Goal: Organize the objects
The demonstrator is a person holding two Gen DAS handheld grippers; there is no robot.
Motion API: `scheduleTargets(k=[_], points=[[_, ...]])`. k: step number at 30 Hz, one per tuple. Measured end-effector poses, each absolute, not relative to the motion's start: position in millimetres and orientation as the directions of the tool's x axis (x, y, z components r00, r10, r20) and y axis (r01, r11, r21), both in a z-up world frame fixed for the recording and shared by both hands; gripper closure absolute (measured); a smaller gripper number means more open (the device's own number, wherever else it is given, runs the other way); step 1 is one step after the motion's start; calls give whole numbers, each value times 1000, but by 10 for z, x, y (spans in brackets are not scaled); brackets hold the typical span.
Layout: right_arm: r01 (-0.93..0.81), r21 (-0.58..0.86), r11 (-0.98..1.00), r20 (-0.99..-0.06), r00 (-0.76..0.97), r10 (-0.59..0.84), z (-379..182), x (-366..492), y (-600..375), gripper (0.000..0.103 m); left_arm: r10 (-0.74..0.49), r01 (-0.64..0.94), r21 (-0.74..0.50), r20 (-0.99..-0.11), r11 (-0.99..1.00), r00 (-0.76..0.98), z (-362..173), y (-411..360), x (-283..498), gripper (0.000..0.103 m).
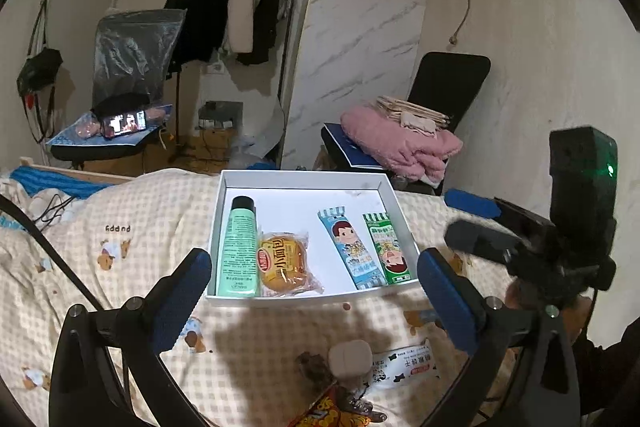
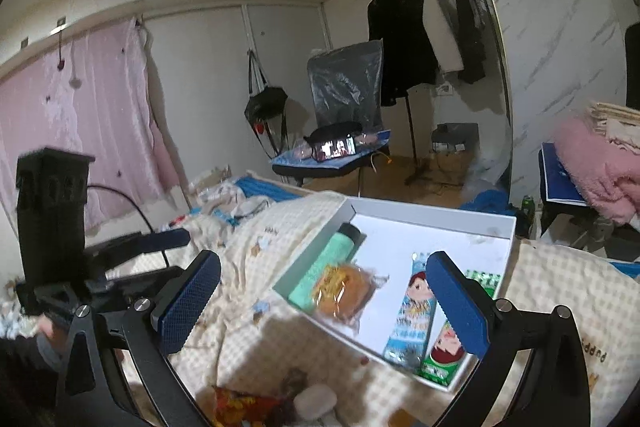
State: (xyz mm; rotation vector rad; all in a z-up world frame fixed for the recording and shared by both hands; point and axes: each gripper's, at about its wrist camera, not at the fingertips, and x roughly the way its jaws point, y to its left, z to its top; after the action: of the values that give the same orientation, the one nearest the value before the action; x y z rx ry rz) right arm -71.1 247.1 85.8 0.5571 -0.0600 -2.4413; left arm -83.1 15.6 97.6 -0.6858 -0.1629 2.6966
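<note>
- Nearest to us, our left gripper [image 1: 314, 291] hangs with its jaws spread wide and nothing between them, just short of the white box [image 1: 304, 179], which we take as our landmark.
- Our right gripper [image 2: 324, 303] is likewise released and empty; in its own view its far pad overlaps the box's near corner, but we cannot tell whether it touches.
- On the checked quilt [image 1: 132, 239], on our side of the box, lie the things not yet sorted: a small beige case [image 1: 349, 359], a white cow-print packet [image 1: 404, 369] just beside it, and a red-and-yellow snack bag [image 1: 324, 411] nearest of all.
- We judge the beige case stiff, smooth and light, so we would pinch it across its narrow sides. The packets look thin, soft and crinkly; we would take them by a sealed end, because a flat film can slip out of the pads.
- Inside the box, from its left wall across: a green tube [image 1: 239, 247], a wrapped bun [image 1: 285, 263] touching it, then a blue candy bar [image 1: 349, 251] and a green candy bar [image 1: 388, 247] against the right wall.
- The bun looks squashy, so we would grip it lightly.
- Beyond the box stands a chair with a pink blanket [image 1: 400, 143].
</note>
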Motion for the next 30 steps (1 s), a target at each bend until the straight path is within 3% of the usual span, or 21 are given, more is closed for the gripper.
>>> scheduleTargets(k=[5, 11, 20, 30], points=[[614, 158, -774, -422, -666, -615, 769, -648, 2407, 0, 299, -246, -174, -447, -953, -843, 835, 81, -750, 0], [626, 197, -755, -443, -630, -638, 568, -611, 2408, 0, 337, -227, -264, -523, -938, -783, 609, 2, -818, 0], [597, 189, -780, -530, -606, -593, 253, -581, 2382, 0, 354, -214, -294, -606, -932, -712, 306, 56, -804, 0], [568, 181, -803, -606, -579, -546, -145, -480, 2382, 0, 286, -174, -232, -665, -957, -690, 47, 95, -578, 0]])
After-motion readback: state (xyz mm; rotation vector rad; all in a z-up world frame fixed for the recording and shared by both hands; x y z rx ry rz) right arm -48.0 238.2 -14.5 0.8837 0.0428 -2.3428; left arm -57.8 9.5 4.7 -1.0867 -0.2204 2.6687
